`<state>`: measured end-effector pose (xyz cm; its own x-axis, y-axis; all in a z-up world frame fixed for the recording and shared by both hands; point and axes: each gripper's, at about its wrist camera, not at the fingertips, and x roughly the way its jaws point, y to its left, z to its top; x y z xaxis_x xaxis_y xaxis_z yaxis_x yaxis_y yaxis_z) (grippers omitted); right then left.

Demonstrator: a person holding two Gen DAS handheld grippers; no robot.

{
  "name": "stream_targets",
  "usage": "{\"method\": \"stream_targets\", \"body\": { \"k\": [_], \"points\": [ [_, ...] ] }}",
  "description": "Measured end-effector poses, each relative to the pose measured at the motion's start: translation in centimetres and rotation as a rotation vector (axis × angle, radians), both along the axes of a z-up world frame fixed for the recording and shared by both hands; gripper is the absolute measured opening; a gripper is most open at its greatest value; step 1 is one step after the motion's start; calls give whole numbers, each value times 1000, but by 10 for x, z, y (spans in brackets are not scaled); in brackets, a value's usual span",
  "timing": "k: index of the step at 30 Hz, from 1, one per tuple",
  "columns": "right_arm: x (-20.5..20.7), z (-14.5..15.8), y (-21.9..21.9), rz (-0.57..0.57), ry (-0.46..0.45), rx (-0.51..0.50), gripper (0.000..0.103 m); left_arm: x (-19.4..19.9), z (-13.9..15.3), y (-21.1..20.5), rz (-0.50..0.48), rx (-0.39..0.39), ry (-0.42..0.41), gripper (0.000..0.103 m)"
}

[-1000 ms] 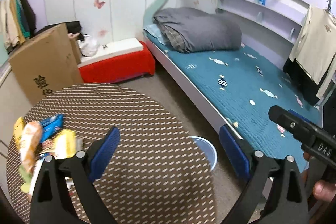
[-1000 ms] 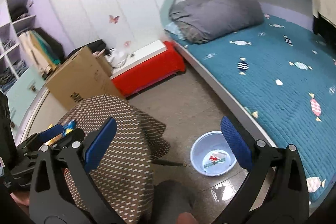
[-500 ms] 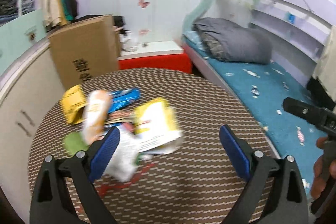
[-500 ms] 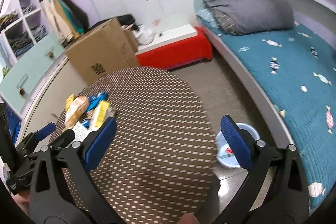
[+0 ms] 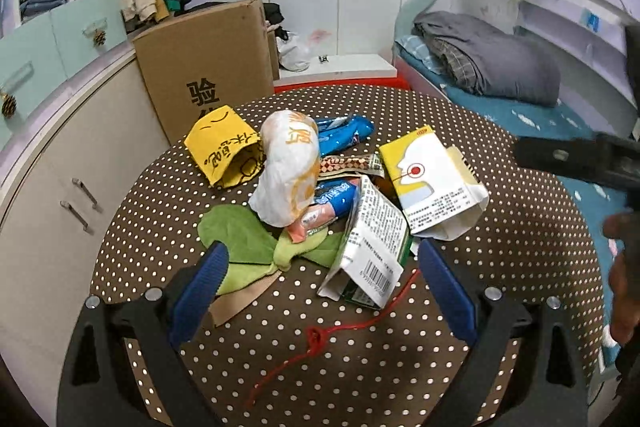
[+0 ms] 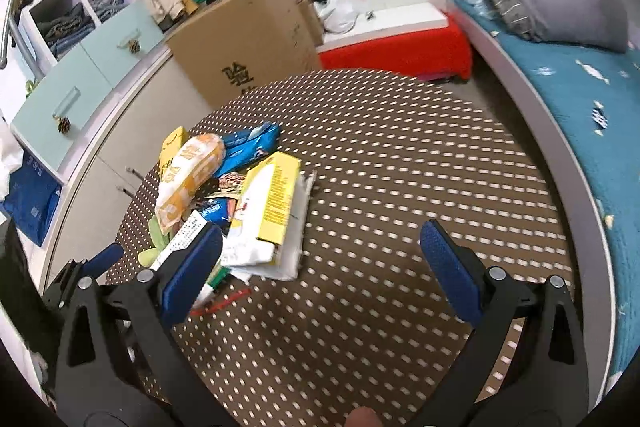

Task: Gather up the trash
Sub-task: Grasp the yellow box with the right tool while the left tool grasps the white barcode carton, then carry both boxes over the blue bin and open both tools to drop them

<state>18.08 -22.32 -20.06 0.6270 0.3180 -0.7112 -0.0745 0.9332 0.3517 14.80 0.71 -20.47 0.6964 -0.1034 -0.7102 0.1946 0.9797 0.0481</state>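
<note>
Left gripper [image 5: 320, 279]: jaws spread wide, nothing between them, poised above the table [image 5: 500, 163] at the near edge of the trash pile [image 5: 320, 187]. Right gripper [image 6: 320, 259]: likewise released and empty, over bare tablecloth to the right of the pile, its left finger [image 6: 192, 267] overlapping the pile's near corner in view; contact cannot be confirmed.

Landmark: the pile, on the left half of the table.

Nearest to the grippers, in front of the pile: a red string [image 5: 320, 339] lying loose on the cloth. At the pile's near edge: a flattened green-and-white carton [image 5: 372, 247] with a barcode, and green leaf-shaped scraps [image 5: 240, 239] over a tan strip. At the pile's centre: a white-and-orange bag [image 5: 290, 171] standing up, with a blue wrapper [image 5: 336, 197] tucked under it. On its right: a yellow-and-white carton [image 5: 432, 183], opened at one end. On its left: a yellow paper cup sleeve [image 5: 224, 151]. At its far side: a second blue wrapper [image 5: 344, 133] and a patterned strip.

Beyond the table: a cardboard box [image 5: 208, 67], a red bench, and a bed with a grey quilt [image 5: 488, 59].

Progress, as judged: no item is in either gripper and no bin shows in these views. All visible trash remains on the table. Collection of this pile appears not yet started; every piece listed is outstanding, the string and barcode carton being nearest to hand.
</note>
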Motion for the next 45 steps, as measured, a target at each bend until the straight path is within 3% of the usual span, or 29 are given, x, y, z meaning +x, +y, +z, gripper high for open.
{"method": "stream_targets", "body": {
  "k": [6, 8, 10, 11, 13, 16, 19, 24, 31, 38, 45],
  "points": [
    [22, -12, 21, 36, 40, 34, 95, 14, -8, -8, -50, 41, 17, 93],
    [31, -18, 28, 55, 63, 47, 84, 20, -13, -10, -74, 61, 32, 93],
    [40, -26, 34, 77, 101, 56, 58, 24, -18, -15, -102, 81, 46, 93],
    [45, -31, 38, 89, 118, 66, 49, 28, -22, -16, -118, 81, 62, 90],
    [47, -35, 38, 100, 121, 89, 46, 34, -28, -19, -150, 63, 104, 67],
    [38, -30, 27, 98, 102, 114, 39, 38, -28, -23, -188, 16, 136, 46],
    [24, -25, 4, 68, 78, 133, 38, 37, -27, -29, -194, 42, 124, 42],
    [1, -18, -34, 21, 42, 156, 37, 26, -20, -37, -189, 4, 125, 40],
    [-36, 5, -101, -68, -60, 205, 37, 1, 14, -61, -183, -23, 45, 40],
    [-63, 22, -178, -188, -147, 215, 37, -2, 53, -123, -201, -84, -37, 40],
    [-67, -2, -263, -356, -123, 178, 38, 15, 60, -212, -305, -125, -37, 40]
  ]
}}
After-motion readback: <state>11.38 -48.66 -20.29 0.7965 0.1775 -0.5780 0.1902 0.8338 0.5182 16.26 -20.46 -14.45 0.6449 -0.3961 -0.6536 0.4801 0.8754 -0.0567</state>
